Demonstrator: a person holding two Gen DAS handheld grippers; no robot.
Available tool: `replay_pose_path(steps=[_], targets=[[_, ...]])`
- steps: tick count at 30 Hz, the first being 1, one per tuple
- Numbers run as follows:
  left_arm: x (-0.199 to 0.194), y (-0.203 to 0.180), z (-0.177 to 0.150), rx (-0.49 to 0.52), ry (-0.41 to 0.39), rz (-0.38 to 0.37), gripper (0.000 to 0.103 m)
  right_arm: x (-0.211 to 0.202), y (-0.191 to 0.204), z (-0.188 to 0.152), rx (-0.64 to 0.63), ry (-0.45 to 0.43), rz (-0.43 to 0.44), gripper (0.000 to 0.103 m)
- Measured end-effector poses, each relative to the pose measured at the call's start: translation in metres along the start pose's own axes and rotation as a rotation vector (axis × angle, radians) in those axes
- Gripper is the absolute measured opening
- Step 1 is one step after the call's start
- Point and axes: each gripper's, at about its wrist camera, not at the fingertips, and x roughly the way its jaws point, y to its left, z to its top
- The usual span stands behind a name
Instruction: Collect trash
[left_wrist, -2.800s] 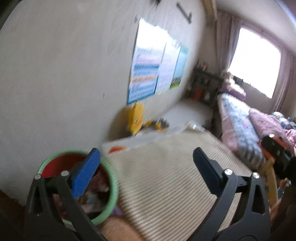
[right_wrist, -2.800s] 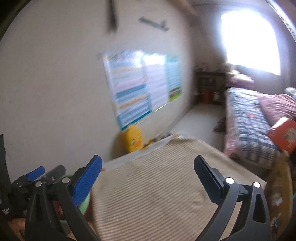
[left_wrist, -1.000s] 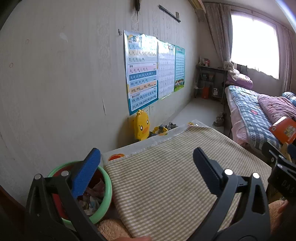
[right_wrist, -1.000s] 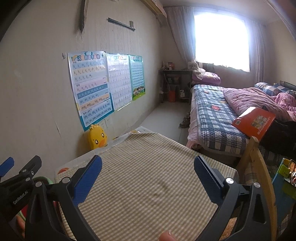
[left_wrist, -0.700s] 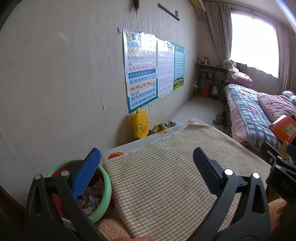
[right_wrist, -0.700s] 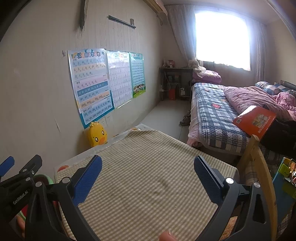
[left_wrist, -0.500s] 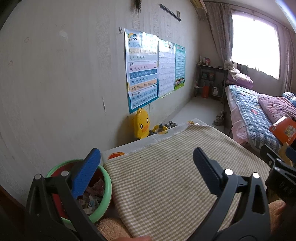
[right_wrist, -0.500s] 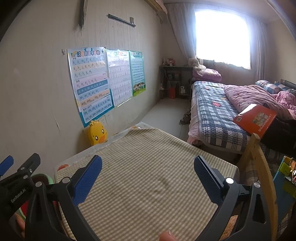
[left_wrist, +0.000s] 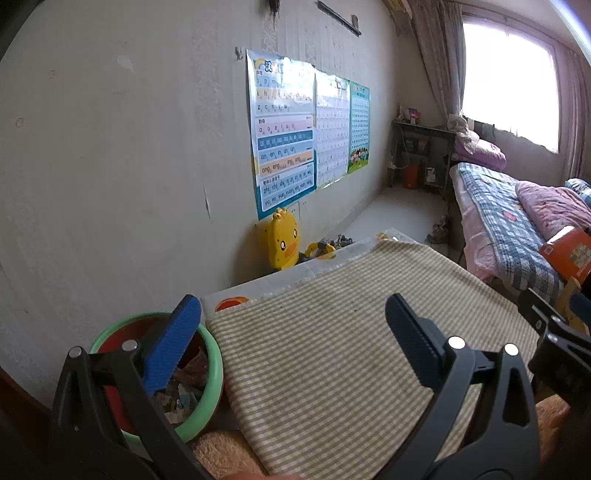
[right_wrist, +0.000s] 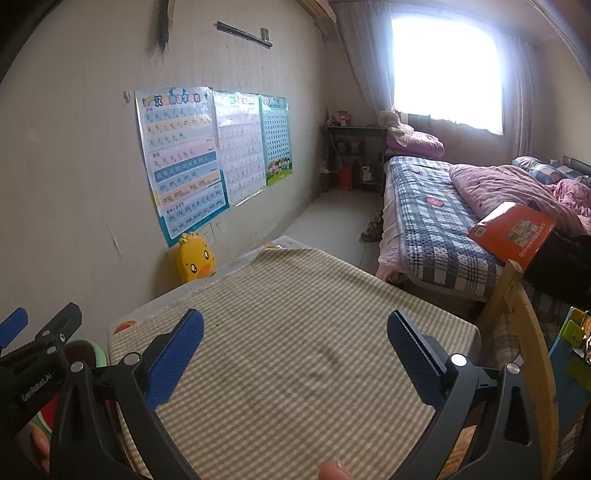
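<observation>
A round bin with a green rim (left_wrist: 212, 373) and red inside stands left of the table against the wall; scraps of trash (left_wrist: 184, 391) lie in it. My left gripper (left_wrist: 291, 339) is open with nothing between its fingers; its left finger hangs over the bin, its right over the checked tablecloth (left_wrist: 332, 350). My right gripper (right_wrist: 295, 343) is also open and holds nothing, above the same tablecloth (right_wrist: 295, 314). No trash shows on the cloth. The bin's rim (right_wrist: 94, 352) peeks in at the left of the right wrist view, behind the left gripper's body.
Posters (right_wrist: 181, 158) hang on the wall, with a yellow duck toy (right_wrist: 195, 258) below them on the floor. A bed with a checked blanket (right_wrist: 428, 221) lies to the right, an orange book (right_wrist: 513, 230) at its edge. A wooden chair back (right_wrist: 524, 332) stands by the table's right side.
Since the blurred frames 2.8 s ago both grippers have steadied. Over the last second the views barely shift, and both stay open.
</observation>
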Motion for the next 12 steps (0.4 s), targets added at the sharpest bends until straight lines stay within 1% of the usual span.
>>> replay_pose_path(steps=[4, 5, 6, 7, 8, 11, 12], targets=[[0.002, -0.002, -0.004, 0.012, 0.007, -0.004, 0.098, 0.005, -0.001, -0.003, 0.005, 0.017, 0.002, 0.095], [0.003, -0.003, -0.005, 0.015, 0.006, -0.001, 0.098, 0.015, -0.004, -0.007, 0.017, 0.046, 0.011, 0.095], [0.004, -0.003, -0.006, 0.019, 0.007, -0.005, 0.098, 0.015, -0.004, -0.007, 0.017, 0.046, 0.011, 0.095], [0.005, -0.003, -0.006, 0.023, 0.012, -0.023, 0.098, 0.03, -0.012, -0.012, 0.034, 0.08, 0.009, 0.095], [0.007, -0.003, -0.007, 0.029, 0.019, -0.04, 0.098, 0.038, -0.016, -0.014, 0.041, 0.095, 0.004, 0.095], [0.011, -0.001, -0.009, 0.045, 0.034, -0.076, 0.098, 0.088, -0.037, -0.02, 0.037, 0.161, -0.053, 0.095], [0.012, 0.001, -0.01, 0.044, 0.041, -0.088, 0.098, 0.088, -0.037, -0.02, 0.037, 0.161, -0.053, 0.095]])
